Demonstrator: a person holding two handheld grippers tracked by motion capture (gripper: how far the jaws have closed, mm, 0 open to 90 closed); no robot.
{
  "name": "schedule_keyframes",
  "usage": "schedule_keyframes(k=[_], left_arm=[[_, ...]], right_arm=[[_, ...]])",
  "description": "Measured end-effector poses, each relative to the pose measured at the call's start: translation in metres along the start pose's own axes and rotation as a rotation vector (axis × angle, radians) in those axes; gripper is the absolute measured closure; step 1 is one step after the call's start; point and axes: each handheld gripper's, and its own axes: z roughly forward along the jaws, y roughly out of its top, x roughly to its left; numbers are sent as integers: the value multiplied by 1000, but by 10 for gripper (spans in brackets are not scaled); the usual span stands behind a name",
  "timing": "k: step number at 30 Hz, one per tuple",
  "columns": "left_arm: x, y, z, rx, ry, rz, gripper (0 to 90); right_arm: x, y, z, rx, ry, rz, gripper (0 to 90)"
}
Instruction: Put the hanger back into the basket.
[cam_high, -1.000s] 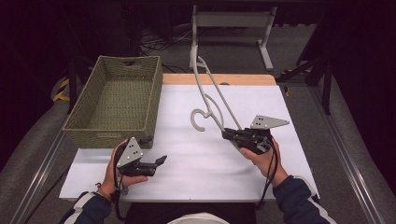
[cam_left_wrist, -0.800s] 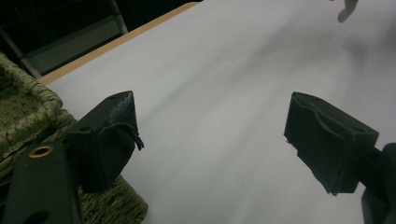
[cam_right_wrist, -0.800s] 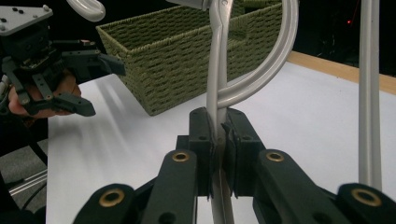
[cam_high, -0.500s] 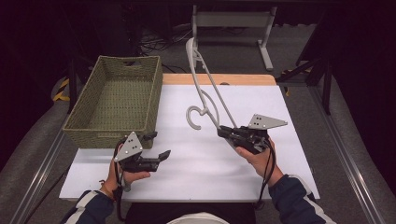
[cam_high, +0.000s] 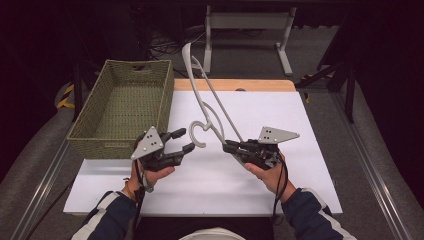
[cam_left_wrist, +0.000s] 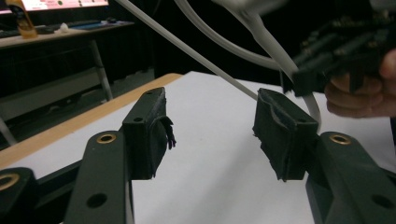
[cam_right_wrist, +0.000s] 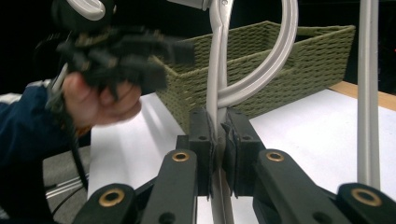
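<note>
Item: white hanger, clamped in right gripper jaws; left gripper, jaws half-open, closing, empty, nearing hook—next, grasp hook.

We note a counter topped by a white sheet, with a strip of bare wood along its far edge at 12 o'clock. Grey carpeted floor surrounds it; metal rails run along both sides, at 3 and 9 o'clock. Beyond the far edge stands a light grey metal stand with two splayed feet. Dark frame legs stand at 2 o'clock. Cables lie on the floor at 11 o'clock, and yellow-black tape shows at 10 o'clock. The room beyond is dark. In the left gripper view we see a second table against the dark background, bearing an orange object.
</note>
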Motion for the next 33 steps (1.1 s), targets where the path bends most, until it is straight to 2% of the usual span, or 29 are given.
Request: schedule_keyframes(k=[2, 3, 4, 5, 8, 15, 16, 19, 22, 25, 26, 28, 31, 33], left_arm=[[9, 5, -7, -39, 11, -31, 439], [9, 5, -7, -39, 11, -31, 438], [12, 8, -10, -51, 9, -38, 439], [15, 10, -12, -64, 4, -50, 439], [21, 16, -16, -102, -21, -76, 439], [23, 18, -10, -106, -81, -105, 429], [23, 18, -9, -108, -98, -114, 429], [22, 19, -8, -108, -107, -115, 432], [21, 20, -6, -112, -113, -112, 463], [21, 19, -5, -114, -154, -118, 528], [21, 19, -5, -114, -154, -118, 541], [20, 19, -5, -123, -198, -121, 566], [17, 20, -6, -137, -229, -104, 614], [15, 22, -7, -149, -251, -92, 650]], right_arm=[[0, -1, 0, 5, 14, -15, 824], [0, -1, 0, 5, 14, -15, 824], [1, -3, 1, 18, 40, -46, 825], [1, -3, 1, 18, 40, -46, 825], [4, -5, 5, 47, 57, -99, 824], [11, -11, 11, 91, 88, -194, 824], [11, -11, 11, 94, 100, -198, 824], [13, -13, 13, 111, 106, -221, 824], [14, -14, 14, 126, 111, -250, 824], [17, -15, 16, 141, 111, -275, 824], [17, -15, 16, 142, 111, -275, 823], [16, -16, 16, 143, 115, -273, 822], [13, -17, 16, 146, 137, -261, 816], [11, -17, 17, 156, 129, -249, 797]])
